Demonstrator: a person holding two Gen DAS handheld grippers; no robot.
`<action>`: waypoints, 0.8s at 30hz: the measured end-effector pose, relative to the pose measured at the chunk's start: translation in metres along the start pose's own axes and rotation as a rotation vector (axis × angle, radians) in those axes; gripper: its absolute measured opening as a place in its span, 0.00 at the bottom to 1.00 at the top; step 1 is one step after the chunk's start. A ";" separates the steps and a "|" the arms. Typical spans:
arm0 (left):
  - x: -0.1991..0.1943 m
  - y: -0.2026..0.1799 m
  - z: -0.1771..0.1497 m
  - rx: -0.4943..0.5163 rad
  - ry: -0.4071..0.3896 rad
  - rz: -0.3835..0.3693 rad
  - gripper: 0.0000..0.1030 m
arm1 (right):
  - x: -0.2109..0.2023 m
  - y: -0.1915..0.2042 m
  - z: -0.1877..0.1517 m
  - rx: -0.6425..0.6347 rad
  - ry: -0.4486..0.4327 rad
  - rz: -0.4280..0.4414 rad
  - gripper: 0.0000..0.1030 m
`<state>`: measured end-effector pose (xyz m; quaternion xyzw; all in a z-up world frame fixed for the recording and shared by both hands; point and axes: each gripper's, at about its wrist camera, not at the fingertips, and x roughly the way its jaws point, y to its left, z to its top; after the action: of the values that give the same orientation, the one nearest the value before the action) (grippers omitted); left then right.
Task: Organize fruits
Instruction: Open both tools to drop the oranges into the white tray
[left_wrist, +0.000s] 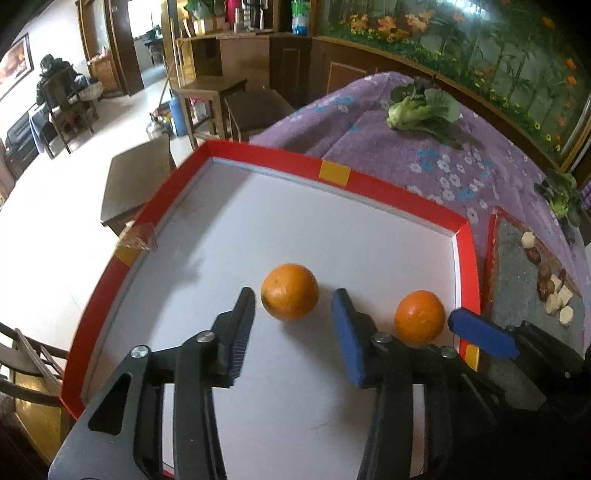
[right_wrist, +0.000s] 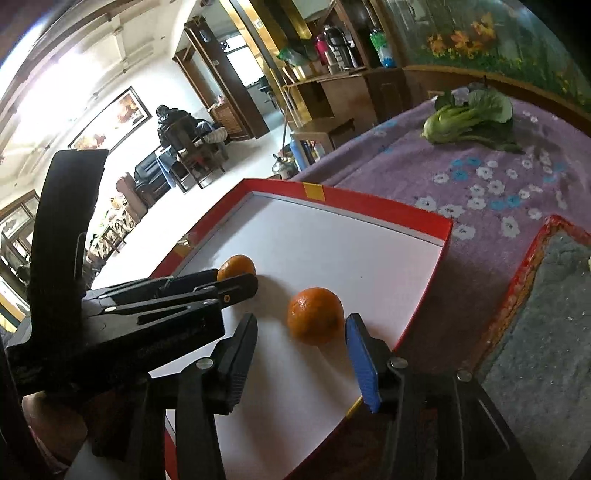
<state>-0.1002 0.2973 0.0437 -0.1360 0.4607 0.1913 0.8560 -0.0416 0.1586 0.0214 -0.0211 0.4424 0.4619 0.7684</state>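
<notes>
A shallow red-rimmed tray (left_wrist: 384, 192) with a white floor sits on a tabletop covered by a purple flowered cloth (left_wrist: 436, 162), at the edge of the tabletop that faces the open room. Two oranges lie on the tray floor, apart from each other. The left orange (left_wrist: 290, 291) rests near the middle of the tray; the right orange (left_wrist: 419, 317) rests close to the tray's right rim. The left gripper (left_wrist: 293, 334) hovers over the tray with its jaws spread wide; the left orange lies just ahead of the fingertips, in line with the gap and touching neither finger. The right gripper (right_wrist: 301, 349) is likewise spread open, and the right orange (right_wrist: 315, 315) sits between its fingertips with a visible gap on the black-finger side; contact with the blue finger (right_wrist: 364, 363) cannot be determined. In the right wrist view the left gripper's body covers most of the left orange (right_wrist: 236, 266). Beyond the tray, toward the far edge of the tabletop, lies a leafy green vegetable (left_wrist: 421, 110). A second leafy vegetable (left_wrist: 561, 195) lies near the tabletop's right edge. Just beside the tray's right rim stands a second red-edged tray (left_wrist: 517, 266) with a grey lining, holding small brown and white pieces (left_wrist: 550, 284).
</notes>
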 end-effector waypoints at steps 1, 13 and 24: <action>-0.003 0.001 0.001 -0.006 -0.017 0.002 0.51 | -0.003 0.000 0.000 0.010 -0.004 0.001 0.46; -0.038 -0.033 -0.005 0.044 -0.130 -0.041 0.62 | -0.059 -0.013 -0.011 0.053 -0.103 -0.137 0.47; -0.046 -0.119 -0.019 0.175 -0.108 -0.161 0.62 | -0.124 -0.063 -0.039 0.121 -0.165 -0.368 0.48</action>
<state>-0.0840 0.1742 0.0789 -0.0868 0.4166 0.0879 0.9007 -0.0442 0.0197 0.0608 -0.0175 0.3936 0.2863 0.8734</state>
